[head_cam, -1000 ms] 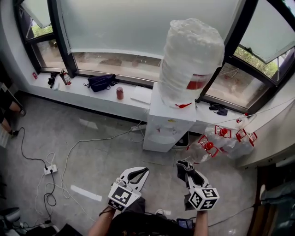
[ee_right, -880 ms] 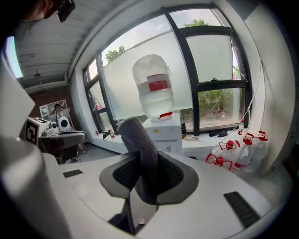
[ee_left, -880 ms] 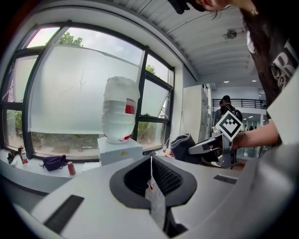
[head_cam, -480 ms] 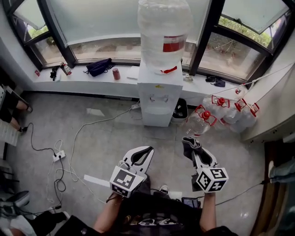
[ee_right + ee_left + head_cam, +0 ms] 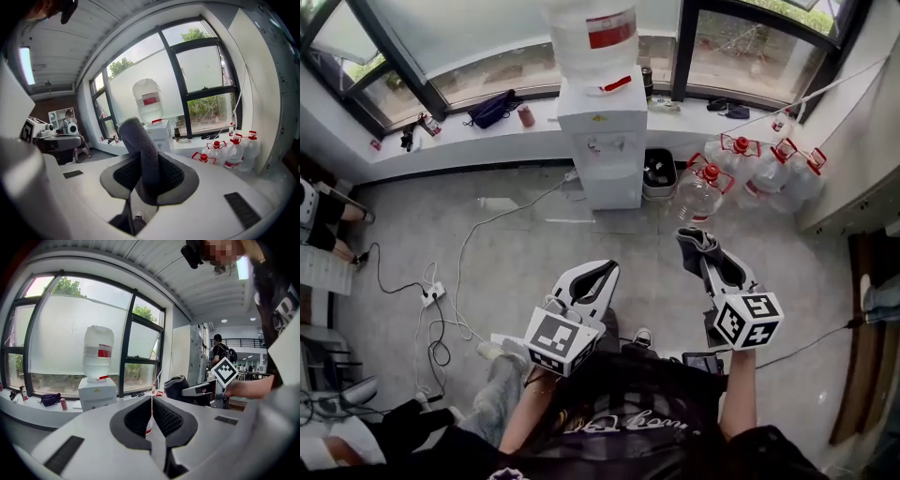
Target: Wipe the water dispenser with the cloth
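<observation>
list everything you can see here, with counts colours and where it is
water dispenser: one, white, against the window sill
bottle: one, clear with red label, on top of the dispenser
bin: one, black, beside the dispenser
water jugs: about four, clear with red caps, on the floor past the bin
bag: one, dark, on the sill
can: one, red, beside the bag
power strip: one, white, on the floor
cloth: one, dark grey, in the right tool
left tool: white, shut, empty
right tool: white, shut on the cloth
</observation>
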Demonstrator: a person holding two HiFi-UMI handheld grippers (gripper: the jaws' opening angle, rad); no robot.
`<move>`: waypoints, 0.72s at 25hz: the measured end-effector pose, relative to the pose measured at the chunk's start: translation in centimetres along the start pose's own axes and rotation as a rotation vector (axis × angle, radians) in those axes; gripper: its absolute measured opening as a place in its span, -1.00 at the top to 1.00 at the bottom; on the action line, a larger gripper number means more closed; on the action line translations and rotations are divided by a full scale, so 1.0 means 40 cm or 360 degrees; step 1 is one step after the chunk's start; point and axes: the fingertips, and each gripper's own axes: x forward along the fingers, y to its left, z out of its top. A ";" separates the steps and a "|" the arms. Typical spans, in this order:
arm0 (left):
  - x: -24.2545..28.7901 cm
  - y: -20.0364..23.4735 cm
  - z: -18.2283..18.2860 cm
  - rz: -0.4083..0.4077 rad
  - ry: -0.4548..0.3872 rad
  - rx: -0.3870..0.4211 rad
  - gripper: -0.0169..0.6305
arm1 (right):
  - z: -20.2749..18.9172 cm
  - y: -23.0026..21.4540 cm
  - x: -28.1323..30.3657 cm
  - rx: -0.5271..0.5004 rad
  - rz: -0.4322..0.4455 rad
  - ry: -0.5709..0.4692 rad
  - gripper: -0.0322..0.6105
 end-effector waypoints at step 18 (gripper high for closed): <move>-0.017 -0.129 -0.009 -0.0009 -0.0004 0.0041 0.89 | -0.042 -0.046 -0.099 -0.0041 0.0010 -0.0004 0.57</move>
